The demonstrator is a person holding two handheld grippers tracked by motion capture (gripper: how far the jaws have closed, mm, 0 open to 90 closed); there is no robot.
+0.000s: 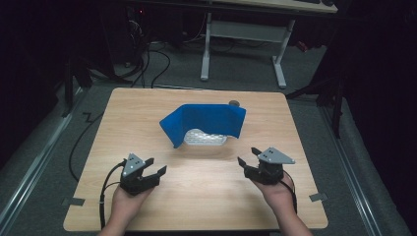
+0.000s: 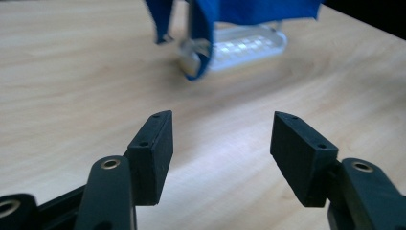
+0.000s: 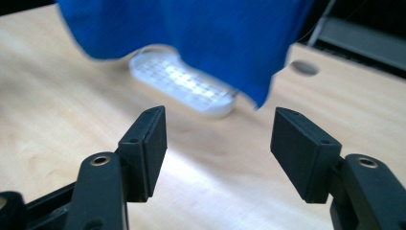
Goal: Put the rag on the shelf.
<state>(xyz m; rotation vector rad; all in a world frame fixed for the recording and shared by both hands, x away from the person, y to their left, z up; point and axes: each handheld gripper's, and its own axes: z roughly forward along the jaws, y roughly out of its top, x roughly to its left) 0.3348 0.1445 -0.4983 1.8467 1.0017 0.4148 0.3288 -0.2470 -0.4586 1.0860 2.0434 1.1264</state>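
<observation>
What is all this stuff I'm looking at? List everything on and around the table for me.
cloth: one, blue, draped over the tray near the table's middle, standing up like a curved wall.
tray: one, clear whitish plastic with a grid pattern, partly under the cloth.
table: one, light wood, with a small round grey spot at its far edge.
desk frame: one, white legs, on the floor beyond the table.
cables: several, black, on the grey floor at the far left.
left claw: one, black, open, empty, near side of the table.
right claw: one, black, open, empty, near side.
</observation>
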